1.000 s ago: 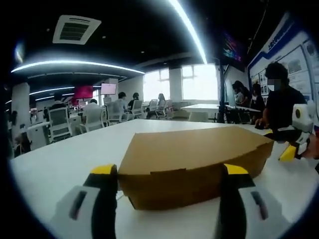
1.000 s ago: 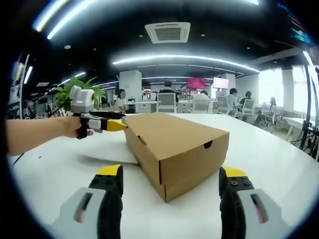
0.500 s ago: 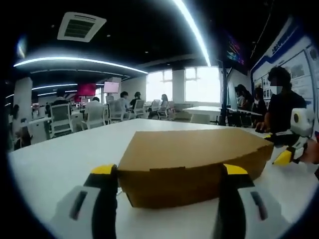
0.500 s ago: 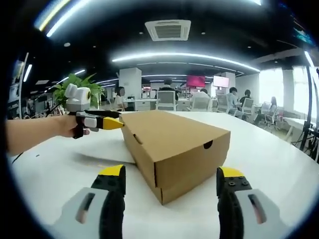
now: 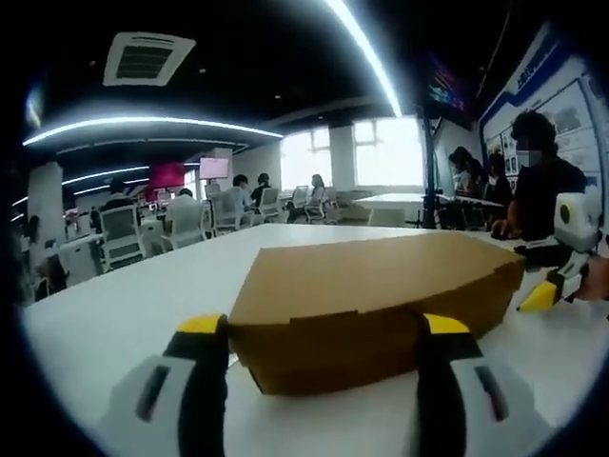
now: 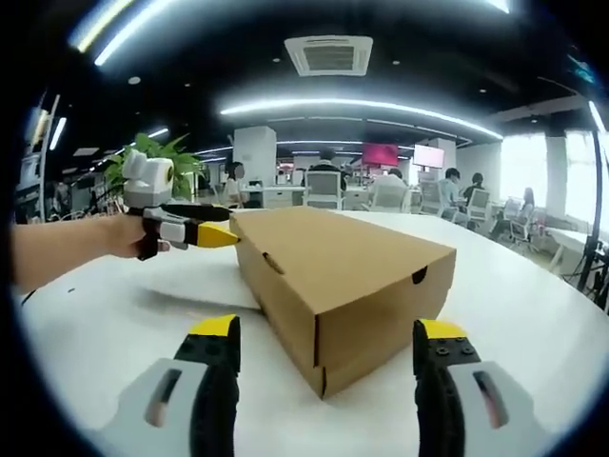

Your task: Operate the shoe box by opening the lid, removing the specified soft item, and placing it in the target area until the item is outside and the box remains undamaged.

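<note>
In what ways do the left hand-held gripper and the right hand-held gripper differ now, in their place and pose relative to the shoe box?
The left hand-held gripper has its yellow tips at the far end of the shoe box, near the lid; the right hand-held gripper is at a corner. The left one straddles the box end in its own view; the right one stands short of the box. Both are open and hold nothing; the lid is closed.

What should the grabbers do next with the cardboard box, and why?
Probably ease the left gripper under the lid edge and lift. The shoe box sits shut on the white table, so nothing can come out yet. The right gripper is open just short of the near corner, placed to steady it.
</note>
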Available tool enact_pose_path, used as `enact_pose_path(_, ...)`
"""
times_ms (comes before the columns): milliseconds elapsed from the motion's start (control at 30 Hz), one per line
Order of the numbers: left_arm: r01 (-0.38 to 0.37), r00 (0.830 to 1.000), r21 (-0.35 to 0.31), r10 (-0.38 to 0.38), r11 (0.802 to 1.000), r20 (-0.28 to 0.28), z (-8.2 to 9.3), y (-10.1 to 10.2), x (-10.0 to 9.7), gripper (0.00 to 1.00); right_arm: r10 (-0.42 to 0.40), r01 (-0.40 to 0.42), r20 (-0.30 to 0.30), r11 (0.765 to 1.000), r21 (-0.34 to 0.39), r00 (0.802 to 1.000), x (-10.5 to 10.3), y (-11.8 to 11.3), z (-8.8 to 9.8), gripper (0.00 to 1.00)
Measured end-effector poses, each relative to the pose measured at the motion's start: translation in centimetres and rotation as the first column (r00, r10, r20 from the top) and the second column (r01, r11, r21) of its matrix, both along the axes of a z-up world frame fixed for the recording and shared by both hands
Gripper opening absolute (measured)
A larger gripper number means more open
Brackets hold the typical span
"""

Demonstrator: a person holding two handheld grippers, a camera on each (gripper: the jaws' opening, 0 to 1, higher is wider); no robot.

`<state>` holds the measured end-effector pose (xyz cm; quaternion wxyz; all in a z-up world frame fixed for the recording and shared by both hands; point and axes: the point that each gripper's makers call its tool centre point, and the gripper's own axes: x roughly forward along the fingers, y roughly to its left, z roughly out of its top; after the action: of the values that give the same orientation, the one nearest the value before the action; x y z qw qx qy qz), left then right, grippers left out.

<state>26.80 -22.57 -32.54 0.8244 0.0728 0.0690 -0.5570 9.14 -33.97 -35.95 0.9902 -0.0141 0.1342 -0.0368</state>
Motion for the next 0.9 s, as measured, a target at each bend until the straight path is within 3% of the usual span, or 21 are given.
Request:
enact_pose_path(300,0.003,1.0,-0.021,-0.003,1.0,-0.01,-0.5,0.1,0.6,0.83,0.004,-0.003,-0.031,1.0,0.031,0.999,0.2,-0.2,-0.8,0.73)
enact_pose_path(567,0.011,1.0,0.0,-0.011,1.0,-0.013,-0.4,-0.1,0.4,0.84,-0.018,0.018,-0.012,1.0,0.012,1.0,0.5,-0.6,-0.7,0.76)
enact_pose_path(800,0.034,0.999,-0.025,-0.034,0.999,0.003,-0.5,-0.2,0.5,0.84,-0.04,0.04,0.013,0.999,0.007,0.999,1.4,-1.1,-0.6,0.79)
enact_pose_path(900,0.027,1.0,-0.037,-0.027,0.999,0.003,-0.5,-0.4,0.1,0.83,-0.031,0.031,-0.016,0.999,0.009,0.999,1.9,-1.0,-1.4,0.75)
